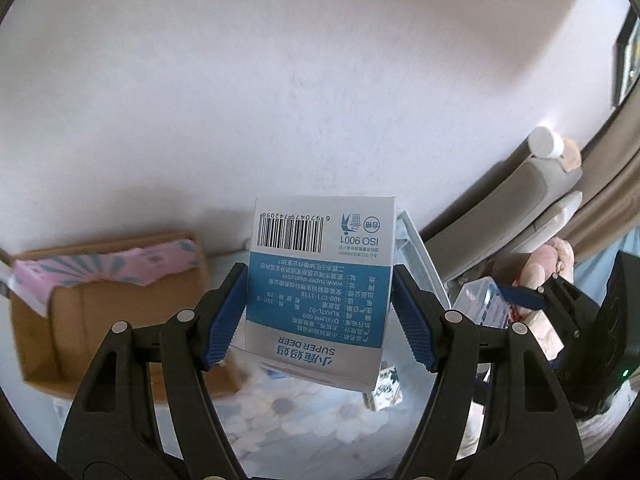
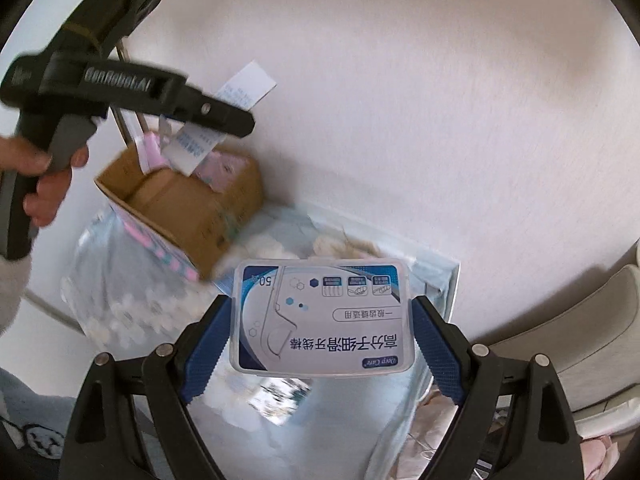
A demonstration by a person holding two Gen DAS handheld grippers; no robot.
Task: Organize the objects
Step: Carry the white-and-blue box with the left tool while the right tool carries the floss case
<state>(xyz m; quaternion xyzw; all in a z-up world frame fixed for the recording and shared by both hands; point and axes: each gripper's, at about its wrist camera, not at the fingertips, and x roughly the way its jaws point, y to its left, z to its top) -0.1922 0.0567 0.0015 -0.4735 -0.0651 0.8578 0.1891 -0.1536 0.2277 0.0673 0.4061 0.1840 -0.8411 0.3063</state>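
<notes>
A blue-white box [image 1: 320, 292] is clamped in the left gripper [image 1: 318, 316], a floss case [image 2: 322, 320] in the right gripper [image 2: 320, 340], both held aloft. Transport is judged underway; lowering into the carton [image 2: 188, 208] is called for next.
</notes>
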